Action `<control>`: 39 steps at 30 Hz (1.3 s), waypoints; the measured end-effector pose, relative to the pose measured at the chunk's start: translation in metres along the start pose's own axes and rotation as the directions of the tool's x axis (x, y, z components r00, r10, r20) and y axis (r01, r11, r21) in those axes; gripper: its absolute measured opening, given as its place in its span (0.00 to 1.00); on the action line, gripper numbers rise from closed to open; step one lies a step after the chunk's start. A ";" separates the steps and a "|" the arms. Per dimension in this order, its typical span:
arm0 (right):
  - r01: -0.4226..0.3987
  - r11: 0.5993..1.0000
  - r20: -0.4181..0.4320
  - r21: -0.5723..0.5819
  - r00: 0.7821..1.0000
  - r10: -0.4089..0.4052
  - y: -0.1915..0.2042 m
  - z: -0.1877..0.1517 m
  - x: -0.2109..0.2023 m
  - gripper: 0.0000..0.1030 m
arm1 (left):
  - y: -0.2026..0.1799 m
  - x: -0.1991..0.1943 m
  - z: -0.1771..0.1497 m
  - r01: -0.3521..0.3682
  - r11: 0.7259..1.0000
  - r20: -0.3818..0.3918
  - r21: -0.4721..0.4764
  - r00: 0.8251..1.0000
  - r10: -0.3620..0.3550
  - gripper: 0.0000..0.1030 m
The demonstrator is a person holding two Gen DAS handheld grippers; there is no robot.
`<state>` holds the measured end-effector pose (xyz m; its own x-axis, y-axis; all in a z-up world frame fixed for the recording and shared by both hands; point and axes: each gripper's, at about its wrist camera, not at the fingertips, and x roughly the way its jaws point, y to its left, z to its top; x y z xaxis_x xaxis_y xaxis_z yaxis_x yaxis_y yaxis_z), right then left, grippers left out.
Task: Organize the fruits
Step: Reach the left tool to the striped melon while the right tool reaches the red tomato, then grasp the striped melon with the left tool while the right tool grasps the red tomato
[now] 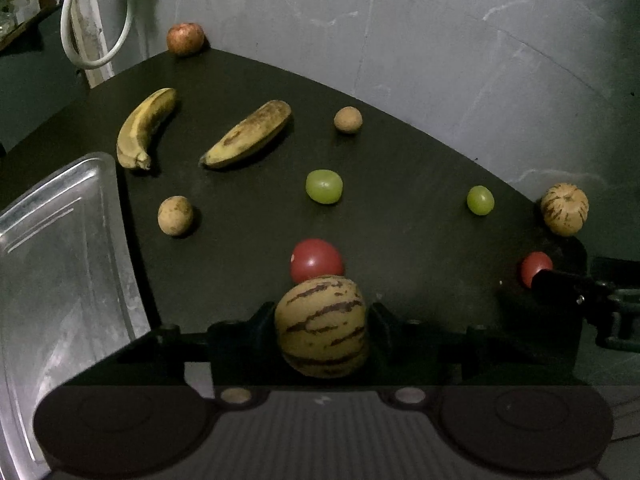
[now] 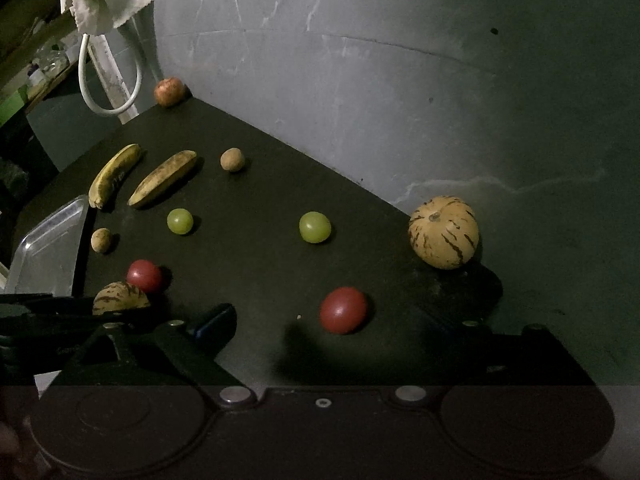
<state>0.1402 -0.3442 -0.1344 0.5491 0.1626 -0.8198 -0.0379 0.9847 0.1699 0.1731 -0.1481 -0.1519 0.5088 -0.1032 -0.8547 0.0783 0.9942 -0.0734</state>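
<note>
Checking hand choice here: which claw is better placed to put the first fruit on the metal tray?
Left. Its claw brackets a striped melon, and the metal tray lies beside it. The right claw stands open and empty.

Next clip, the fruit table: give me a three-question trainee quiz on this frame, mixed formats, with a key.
1. True or false: a banana lies in the metal tray.
2. What sits between the left gripper fingers? A) striped melon B) green grape C) red tomato
3. Fill in: the right gripper stands wide apart around a red ____.

Key:
1. False; both bananas lie on the dark table.
2. A, the striped melon.
3. Tomato; the pads do not touch it.
</note>
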 end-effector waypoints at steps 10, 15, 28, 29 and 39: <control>0.027 0.997 -0.029 -0.072 0.999 -0.029 -0.005 0.002 0.024 0.66 | 0.001 -0.001 -0.001 0.000 1.000 0.004 -0.024 1.000 0.000 0.52; 0.034 0.994 -0.045 -0.108 0.998 -0.040 -0.007 0.002 0.035 0.45 | 0.001 -0.002 -0.002 0.005 1.000 0.007 -0.025 1.000 -0.005 0.52; -0.013 0.989 -0.046 -0.148 0.999 0.007 0.002 0.004 0.031 0.31 | 0.007 -0.006 -0.002 0.014 0.999 0.024 -0.053 1.000 -0.012 0.52; -0.016 0.989 -0.044 -0.149 0.999 0.010 0.004 0.004 0.029 0.31 | 0.008 -0.008 -0.002 0.015 0.998 0.027 -0.056 1.000 -0.013 0.52; -0.051 0.987 0.002 -0.154 0.999 0.052 0.037 0.012 -0.005 0.31 | 0.026 -0.038 0.000 0.020 0.997 0.084 -0.077 0.996 -0.014 0.52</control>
<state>0.1457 -0.3094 -0.1173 0.5482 0.2132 -0.8087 -0.1935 0.9731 0.1253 0.1556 -0.1181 -0.1213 0.5783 -0.1190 -0.8071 0.0223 0.9912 -0.1301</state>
